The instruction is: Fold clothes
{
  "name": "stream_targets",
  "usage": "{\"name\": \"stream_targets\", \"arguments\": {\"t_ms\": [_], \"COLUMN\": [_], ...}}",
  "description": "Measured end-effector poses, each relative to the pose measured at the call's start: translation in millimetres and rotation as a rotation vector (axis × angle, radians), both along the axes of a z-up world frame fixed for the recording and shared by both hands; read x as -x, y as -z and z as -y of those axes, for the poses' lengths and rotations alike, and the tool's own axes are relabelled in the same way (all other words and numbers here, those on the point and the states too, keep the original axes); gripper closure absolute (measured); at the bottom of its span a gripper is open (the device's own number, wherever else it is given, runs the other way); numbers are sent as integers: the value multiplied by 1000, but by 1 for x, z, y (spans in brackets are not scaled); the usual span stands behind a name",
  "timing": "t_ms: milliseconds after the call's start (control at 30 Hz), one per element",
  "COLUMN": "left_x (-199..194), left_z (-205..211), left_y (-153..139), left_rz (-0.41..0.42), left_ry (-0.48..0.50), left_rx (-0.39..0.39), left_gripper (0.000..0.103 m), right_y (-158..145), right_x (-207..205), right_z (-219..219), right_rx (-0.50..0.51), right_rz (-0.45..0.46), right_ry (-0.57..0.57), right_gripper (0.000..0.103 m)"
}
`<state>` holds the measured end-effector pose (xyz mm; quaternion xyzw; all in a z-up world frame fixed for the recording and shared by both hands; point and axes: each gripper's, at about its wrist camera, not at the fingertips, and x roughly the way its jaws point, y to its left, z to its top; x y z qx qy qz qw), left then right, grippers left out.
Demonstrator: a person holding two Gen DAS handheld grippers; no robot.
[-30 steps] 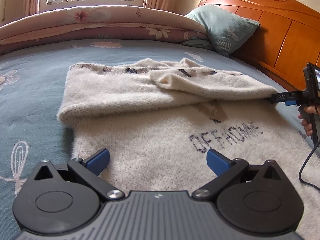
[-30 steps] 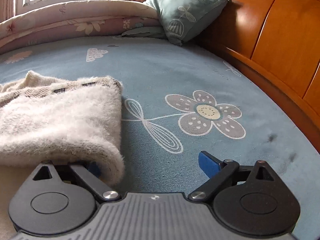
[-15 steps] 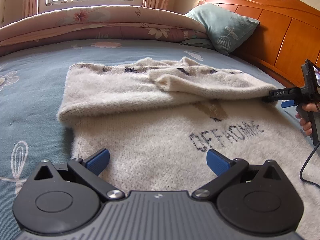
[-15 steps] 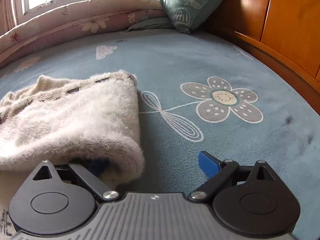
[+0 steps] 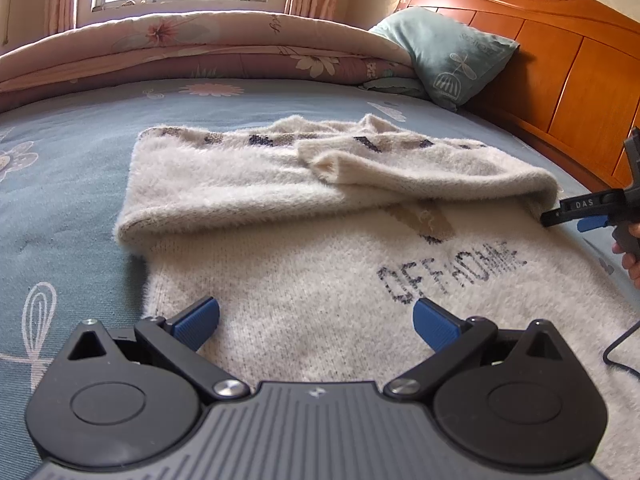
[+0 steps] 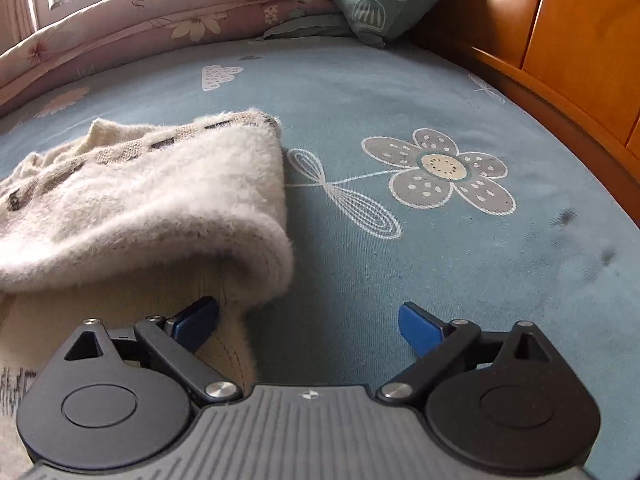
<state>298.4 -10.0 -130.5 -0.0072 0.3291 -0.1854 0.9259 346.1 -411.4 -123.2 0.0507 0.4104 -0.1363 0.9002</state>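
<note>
Your left tool (image 5: 316, 316) hangs low over the near part of the sweater (image 5: 320, 280), its blue tips spread wide with nothing between them. The sweater lies flat on the bed (image 5: 60, 200), fuzzy and cream, with dark lettering at about 2 o'clock from your left tool. Its far part is folded back toward you in a thick roll, and a sleeve (image 5: 400, 168) lies on top of that roll at 12 o'clock.

Your right tool (image 6: 308, 320) is released too, tips wide apart. Its left tip sits just under the curled edge of the fold (image 6: 180, 208), touching or nearly touching the knit; its right tip is over bare blue sheet. From your left camera, that tool appears at 3 o'clock, at the sweater's right edge, with your hand (image 5: 634, 256) on its handle.

A teal pillow (image 5: 448, 56) leans on the wooden headboard (image 5: 560, 60), beside a folded floral quilt (image 5: 200, 48).
</note>
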Motion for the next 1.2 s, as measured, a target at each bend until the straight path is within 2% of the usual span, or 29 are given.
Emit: {"name": "stream_targets", "arguments": {"t_ms": [100,167,267,367,467,567,667,767,933,1033,1100,1200], "left_x": [0,0,1,1,0,0,0,1,1,1,1,1], "left_z": [0,-1,0,0,0,0,0,-1,0,-1,-1,-1], "left_y": [0,0,0,0,0,1,0,1,0,0,1,0], "left_rz": [0,0,0,1,-2,-4,-4,-4,-4,-5,-5,-6], "left_ry": [1,0,1,2,2,3,3,4,3,4,4,4], "left_rx": [0,5,4,-1,0,1,5,6,10,11,12,14], "left_gripper": [1,1,1,1,1,1,1,1,1,1,1,1], "right_y": [5,2,-13,-20,-11,6,9,1,-26,-45,-57,-67], "right_x": [16,25,32,21,0,-19,-26,-25,-6,4,6,3], "right_z": [-1,-4,-9,-9,-5,-3,0,-6,-15,-29,-41,-72], "right_rx": [-6,5,42,45,10,29,8,47,15,36,51,48], "right_rz": [-56,-58,17,65,50,-2,-6,-21,29,94,145,191], "right_ry": [-21,-30,-27,-3,-2,15,33,21,13,-37,-90,-243], "right_gripper": [2,3,5,5,5,0,0,1,2,9,23,29]}}
